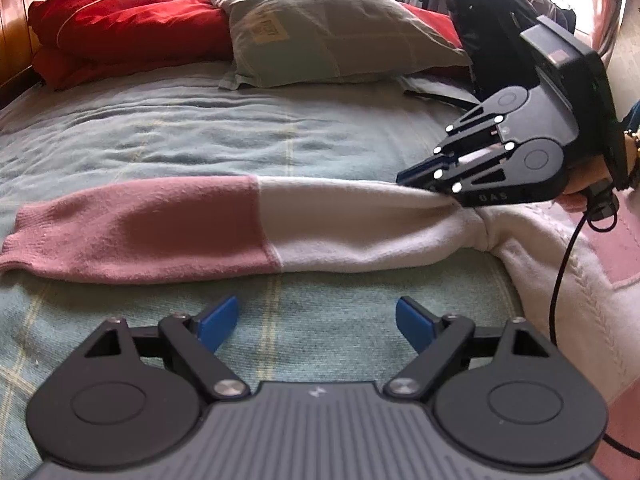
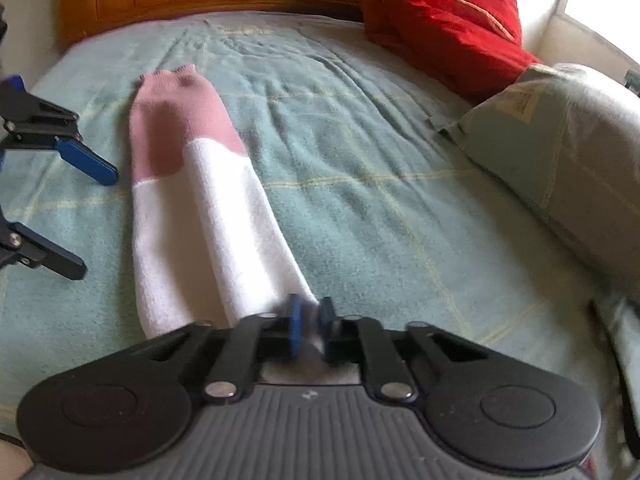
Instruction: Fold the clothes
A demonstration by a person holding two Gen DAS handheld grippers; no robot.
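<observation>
Right gripper (image 2: 310,322) pinched shut on white sweater sleeve (image 1: 360,228) near shoulder; left gripper (image 1: 316,322) wide open, empty. Risk: thin pinch w/ little fabric may slip when lifted.

Pink-and-white sweater sleeve (image 1: 224,228) on a pale-green blanket (image 1: 160,132) with yellow checks; red cushions (image 1: 120,20).

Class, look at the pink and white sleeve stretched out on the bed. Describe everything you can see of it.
The sleeve looks like soft knit: pink from the ribbed cuff to about halfway, white from there to the shoulder. It lies flat and outstretched on the green blanket. Near the shoulder the white fabric bunches where the right gripper is shut on it. The left gripper hovers open beside it, not touching.
</observation>
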